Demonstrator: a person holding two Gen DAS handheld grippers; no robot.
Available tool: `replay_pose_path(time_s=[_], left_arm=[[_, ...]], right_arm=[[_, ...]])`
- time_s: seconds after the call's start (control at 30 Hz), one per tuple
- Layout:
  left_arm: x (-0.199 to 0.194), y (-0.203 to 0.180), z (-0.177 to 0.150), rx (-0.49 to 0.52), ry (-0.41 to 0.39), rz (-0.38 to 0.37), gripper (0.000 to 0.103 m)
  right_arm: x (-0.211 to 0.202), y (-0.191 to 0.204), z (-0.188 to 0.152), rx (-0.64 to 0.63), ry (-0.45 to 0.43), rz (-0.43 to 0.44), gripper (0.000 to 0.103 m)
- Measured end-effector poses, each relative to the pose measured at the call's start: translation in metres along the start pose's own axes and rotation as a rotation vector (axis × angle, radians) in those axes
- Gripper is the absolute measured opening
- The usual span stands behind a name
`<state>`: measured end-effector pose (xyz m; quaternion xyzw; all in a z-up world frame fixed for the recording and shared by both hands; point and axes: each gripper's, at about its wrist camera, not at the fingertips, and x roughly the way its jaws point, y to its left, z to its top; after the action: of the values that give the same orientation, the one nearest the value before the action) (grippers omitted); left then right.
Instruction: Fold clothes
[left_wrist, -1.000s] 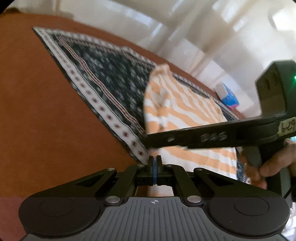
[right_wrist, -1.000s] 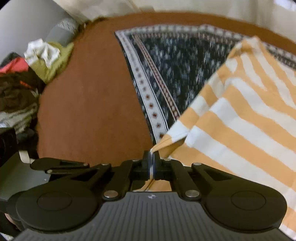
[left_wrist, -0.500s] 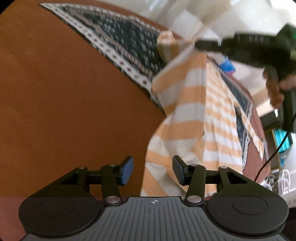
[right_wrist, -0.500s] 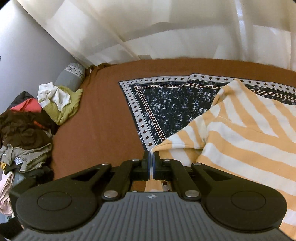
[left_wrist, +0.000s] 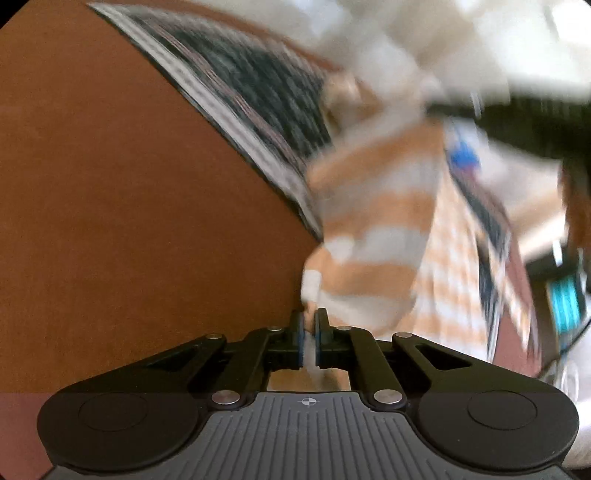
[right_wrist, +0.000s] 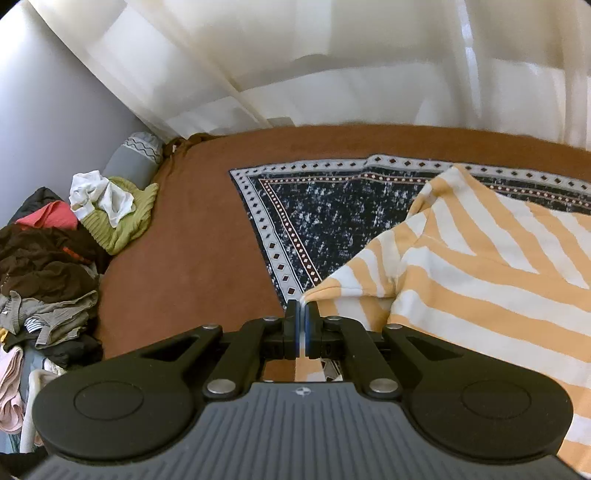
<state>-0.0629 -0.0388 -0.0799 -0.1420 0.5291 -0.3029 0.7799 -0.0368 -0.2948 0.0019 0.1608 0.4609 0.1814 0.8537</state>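
An orange and white striped shirt lies on a dark patterned cloth spread over a brown bed cover. My right gripper is shut on a sleeve corner of the shirt and holds it up. In the blurred left wrist view my left gripper is shut on a lower edge of the shirt, which hangs between the two grippers. The right gripper's dark body shows at the upper right there.
A pile of clothes lies at the left edge of the bed, with a grey bolster behind it. White curtains hang behind the bed. The bed cover also shows in the left wrist view.
My left gripper was open half a second ago and has shut on the shirt's lower edge. My right gripper has lifted the sleeve corner higher, still shut on it.
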Motion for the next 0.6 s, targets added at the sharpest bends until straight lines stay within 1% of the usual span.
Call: replay_pose_path(time_s=[0.07,0.17,0.23,0.27,0.3,0.33,0.4,0.43,0.53,0.57,0.6], left_arm=[[-0.029,0.013,0.018,-0.031,-0.092,0.048,0.0],[-0.074,0.03,0.039,-0.04,-0.214,0.135,0.0],[-0.099,0.036,0.049,-0.025,-0.277,0.189,0.0],[-0.106,0.037,0.051,-0.013,-0.293,0.215,0.0],[-0.109,0.04,0.052,-0.008,-0.294,0.243,0.0],[-0.109,0.043,0.052,-0.006,-0.288,0.271,0.0],[-0.101,0.049,0.046,-0.006,-0.245,0.347,0.0],[-0.095,0.053,0.043,-0.012,-0.215,0.368,0.0],[-0.08,0.066,0.03,-0.054,-0.13,0.386,0.003],[-0.076,0.07,0.026,-0.07,-0.111,0.396,0.012],[-0.076,0.073,0.024,-0.084,-0.11,0.402,0.028]], right_arm=[[-0.001,0.002,0.002,-0.005,-0.007,0.006,0.003],[0.0,0.004,0.004,0.011,-0.018,0.033,0.003],[0.006,0.006,0.001,0.023,0.007,0.052,0.003],[0.013,0.006,-0.001,0.026,0.046,0.057,0.003],[0.021,0.005,-0.005,0.03,0.086,0.063,0.004],[0.031,0.005,-0.011,0.034,0.132,0.07,0.008],[0.048,0.005,-0.024,0.02,0.205,0.063,0.009],[0.053,0.007,-0.03,0.0,0.233,0.043,0.009],[0.059,0.005,-0.041,-0.058,0.301,0.002,0.01],[0.056,0.003,-0.041,-0.071,0.305,-0.011,0.011],[0.051,-0.002,-0.037,-0.081,0.298,-0.028,0.011]])
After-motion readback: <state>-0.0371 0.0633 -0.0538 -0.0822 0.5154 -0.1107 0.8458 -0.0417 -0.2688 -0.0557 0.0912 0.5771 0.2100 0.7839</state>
